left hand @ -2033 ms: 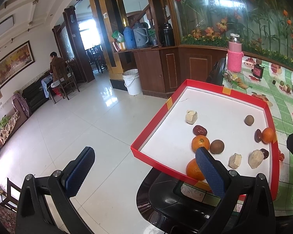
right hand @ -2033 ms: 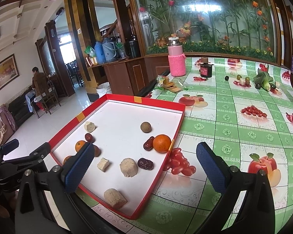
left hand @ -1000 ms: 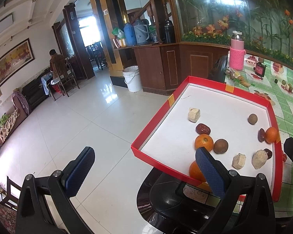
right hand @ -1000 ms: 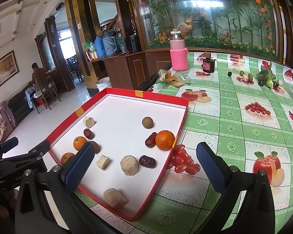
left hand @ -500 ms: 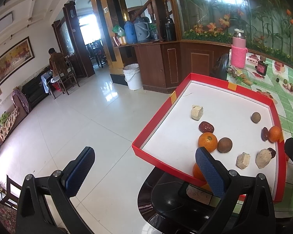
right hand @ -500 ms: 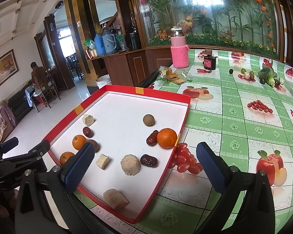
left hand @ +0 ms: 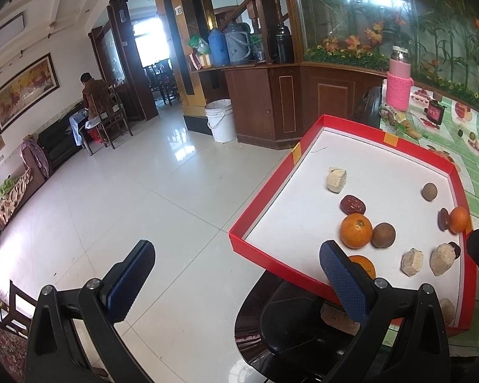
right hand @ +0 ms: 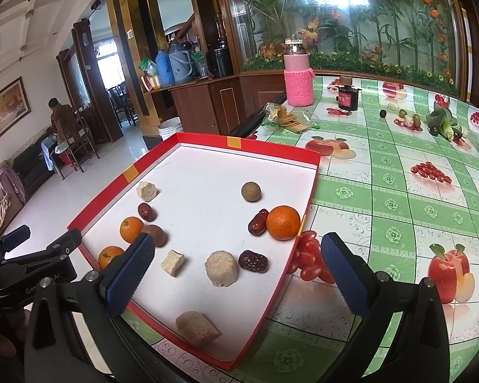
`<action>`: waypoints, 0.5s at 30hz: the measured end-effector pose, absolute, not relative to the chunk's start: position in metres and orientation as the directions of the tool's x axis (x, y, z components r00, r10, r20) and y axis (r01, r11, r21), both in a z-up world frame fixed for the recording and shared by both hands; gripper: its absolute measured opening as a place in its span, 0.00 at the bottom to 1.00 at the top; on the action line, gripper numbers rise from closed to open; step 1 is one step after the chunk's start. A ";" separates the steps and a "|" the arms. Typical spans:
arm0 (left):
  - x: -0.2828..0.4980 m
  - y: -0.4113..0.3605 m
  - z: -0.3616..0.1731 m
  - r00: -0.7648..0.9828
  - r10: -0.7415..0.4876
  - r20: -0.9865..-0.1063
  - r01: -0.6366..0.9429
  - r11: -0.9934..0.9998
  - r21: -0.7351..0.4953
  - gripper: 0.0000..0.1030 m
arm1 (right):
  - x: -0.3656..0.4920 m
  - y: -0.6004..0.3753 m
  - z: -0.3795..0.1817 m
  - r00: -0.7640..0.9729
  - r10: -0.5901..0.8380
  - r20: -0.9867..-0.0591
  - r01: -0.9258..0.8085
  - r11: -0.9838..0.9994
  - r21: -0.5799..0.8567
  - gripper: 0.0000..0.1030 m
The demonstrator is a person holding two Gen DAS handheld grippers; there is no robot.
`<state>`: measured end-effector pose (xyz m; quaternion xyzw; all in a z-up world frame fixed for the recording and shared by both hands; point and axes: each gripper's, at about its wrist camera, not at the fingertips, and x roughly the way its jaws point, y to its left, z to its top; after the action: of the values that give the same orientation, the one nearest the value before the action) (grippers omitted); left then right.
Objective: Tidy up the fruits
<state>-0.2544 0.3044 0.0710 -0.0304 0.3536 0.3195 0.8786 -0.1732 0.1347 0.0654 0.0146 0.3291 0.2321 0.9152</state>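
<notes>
Green fruit-print tablecloth (right hand: 399, 191) | white tiled floor (left hand: 127, 207) | both jaws wide, empty

— We see glossy floor tiles (left hand: 118, 198) throwing back the window light, and a cabinet (left hand: 290, 102) of polished dark wood.

— And we have the tray (right hand: 273, 150): red card-like walls with a slight sheen, matt white floor inside. The oranges (right hand: 283, 222) look smooth and faintly shiny, the dates (right hand: 253, 261) wrinkled and glossy, the pale chunks (right hand: 222, 268) rough and crumbly.

— We note the tablecloth (right hand: 399, 198), slick like printed plastic.

— And the flask (right hand: 298, 76): a pink knitted sleeve, a metal top. On both tools we see blue pads (right hand: 129, 274) with a dimpled, rubbery look on matt black plastic.
</notes>
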 end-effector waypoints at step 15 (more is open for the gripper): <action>-0.262 0.322 0.071 0.524 0.559 -0.643 -0.618 0.769 0.165 1.00 | -0.179 0.154 0.066 0.657 0.451 -0.604 -0.447 0.878 0.169 1.00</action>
<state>-0.2623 0.3222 0.0708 -0.0418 0.3527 0.3374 0.8718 -0.1794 0.1540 0.0657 0.0026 0.3326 0.2467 0.9102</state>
